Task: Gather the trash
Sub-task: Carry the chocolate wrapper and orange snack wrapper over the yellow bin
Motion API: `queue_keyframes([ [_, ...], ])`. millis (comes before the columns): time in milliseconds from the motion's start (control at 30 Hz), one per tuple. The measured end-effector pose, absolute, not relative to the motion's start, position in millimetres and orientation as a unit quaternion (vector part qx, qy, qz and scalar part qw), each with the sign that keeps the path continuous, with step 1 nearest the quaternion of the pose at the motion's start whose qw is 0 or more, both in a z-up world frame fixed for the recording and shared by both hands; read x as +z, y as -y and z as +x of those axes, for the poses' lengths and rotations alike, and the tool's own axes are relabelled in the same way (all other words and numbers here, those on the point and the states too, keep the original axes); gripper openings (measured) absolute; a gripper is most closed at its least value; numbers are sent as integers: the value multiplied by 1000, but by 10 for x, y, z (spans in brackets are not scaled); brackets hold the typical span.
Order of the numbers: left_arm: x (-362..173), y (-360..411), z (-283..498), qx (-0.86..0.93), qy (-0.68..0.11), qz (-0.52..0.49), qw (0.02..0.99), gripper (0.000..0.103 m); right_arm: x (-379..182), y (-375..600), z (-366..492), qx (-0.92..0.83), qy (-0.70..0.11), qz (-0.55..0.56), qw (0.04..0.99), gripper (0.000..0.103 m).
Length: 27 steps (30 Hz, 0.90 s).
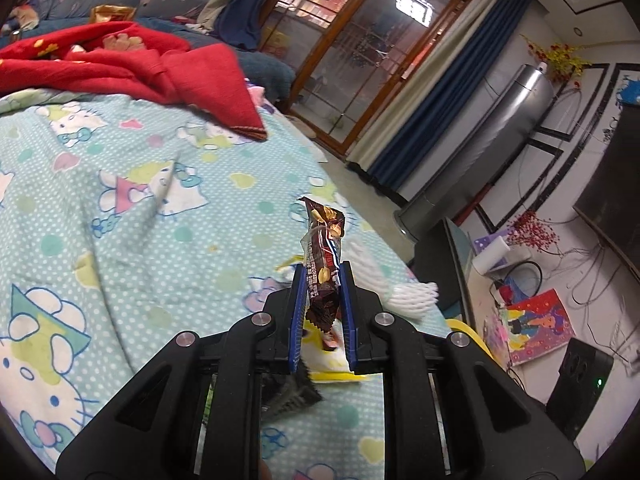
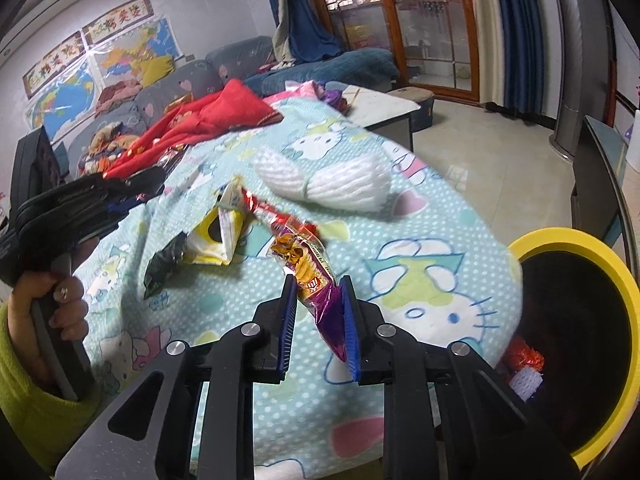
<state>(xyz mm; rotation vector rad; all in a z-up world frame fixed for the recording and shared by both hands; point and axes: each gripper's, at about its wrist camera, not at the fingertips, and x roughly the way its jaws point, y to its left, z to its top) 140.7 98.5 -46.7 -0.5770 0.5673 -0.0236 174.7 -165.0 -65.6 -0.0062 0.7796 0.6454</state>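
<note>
My left gripper (image 1: 322, 270) is shut on a brown snack wrapper (image 1: 323, 256) that stands upright between its blue pads, above the bed. My right gripper (image 2: 318, 280) is shut on a purple and red snack wrapper (image 2: 308, 260), held over the bed just left of the yellow-rimmed trash bin (image 2: 600, 264). The bin holds some red and white trash (image 2: 524, 364). On the bed lie a yellow and white carton (image 2: 222, 236) and a black wrapper (image 2: 164, 260). The left gripper also shows in the right wrist view (image 2: 132, 196), held by a hand.
A white knitted item (image 2: 324, 180) lies on the Hello Kitty bedspread (image 1: 120, 220). A red blanket (image 1: 120, 60) is bunched at the far end. A low table (image 2: 384, 108) stands beyond the bed. Floor clutter and a speaker (image 1: 576, 384) are at the right.
</note>
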Motion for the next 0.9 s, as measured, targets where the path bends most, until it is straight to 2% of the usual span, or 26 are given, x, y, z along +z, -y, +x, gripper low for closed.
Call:
queue_keyframes([
  [900, -231, 129, 1404, -140, -293, -198, 925, 11, -338, 2347, 1956, 226, -324, 80, 915, 21],
])
